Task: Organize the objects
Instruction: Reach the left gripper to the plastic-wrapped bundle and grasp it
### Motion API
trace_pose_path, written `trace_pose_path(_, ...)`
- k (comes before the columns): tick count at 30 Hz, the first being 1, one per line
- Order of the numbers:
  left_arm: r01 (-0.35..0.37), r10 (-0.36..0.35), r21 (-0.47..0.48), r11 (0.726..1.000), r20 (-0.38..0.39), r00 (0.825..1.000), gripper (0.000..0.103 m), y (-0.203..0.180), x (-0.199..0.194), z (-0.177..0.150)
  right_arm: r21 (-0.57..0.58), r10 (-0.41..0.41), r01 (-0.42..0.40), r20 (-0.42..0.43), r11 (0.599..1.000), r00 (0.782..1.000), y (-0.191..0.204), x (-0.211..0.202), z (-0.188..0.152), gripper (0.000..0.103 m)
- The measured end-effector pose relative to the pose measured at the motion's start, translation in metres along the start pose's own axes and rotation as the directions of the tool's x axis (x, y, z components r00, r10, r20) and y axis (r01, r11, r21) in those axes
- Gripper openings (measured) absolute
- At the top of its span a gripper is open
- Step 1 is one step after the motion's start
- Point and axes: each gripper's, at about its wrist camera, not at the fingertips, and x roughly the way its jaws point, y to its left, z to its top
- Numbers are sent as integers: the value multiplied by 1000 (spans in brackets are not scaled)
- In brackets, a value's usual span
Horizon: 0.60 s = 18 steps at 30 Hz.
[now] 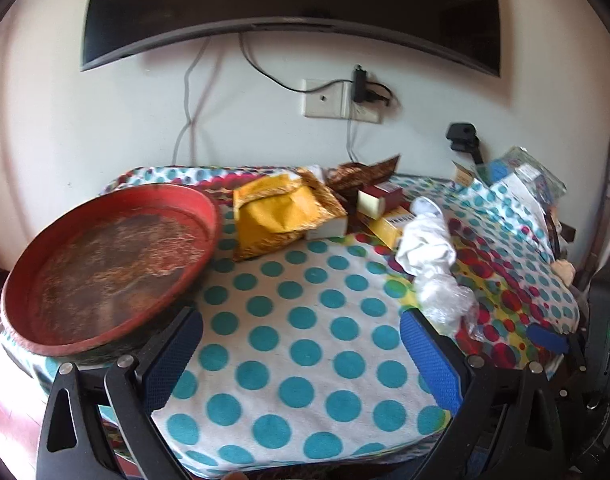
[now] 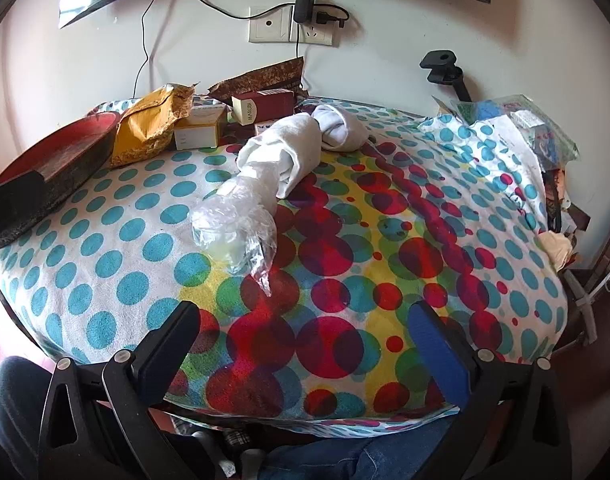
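Note:
A round red tray (image 1: 105,264) sits at the table's left; it also shows in the right wrist view (image 2: 53,148). Behind it lie a yellow padded envelope (image 1: 281,216) (image 2: 149,132), a dark red box (image 1: 379,198) (image 2: 265,106) and small white and yellow boxes (image 2: 199,128). A rolled white cloth (image 1: 425,240) (image 2: 289,152) and a crumpled clear plastic bag (image 1: 445,300) (image 2: 233,228) lie mid-table. My left gripper (image 1: 301,344) is open and empty above the polka-dot cloth. My right gripper (image 2: 305,340) is open and empty, near the front edge.
The table is covered by a polka-dot cloth (image 2: 365,240). A heap of packets and papers (image 2: 521,128) sits at the back right. A wall socket with a charger (image 2: 301,20) and a TV (image 1: 289,0) are behind. A black clamp (image 2: 445,68) stands at the far edge.

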Motion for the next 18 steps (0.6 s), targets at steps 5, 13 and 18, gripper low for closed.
trace_pose_path(5, 76, -72, 48, 996, -73, 995, 101, -41, 30, 8, 9, 12, -12, 24, 1000, 1000, -10, 1, -4, 103)
trace_pose_path(13, 95, -83, 47, 994, -204, 975, 101, -95, 73, 25, 13, 55, -56, 61, 998, 997, -16, 0, -10, 103)
trace_pose_path(18, 67, -50, 51, 996, -283, 958, 78, -101, 93, 23, 13, 52, -53, 55, 998, 997, -20, 0, -9, 103)
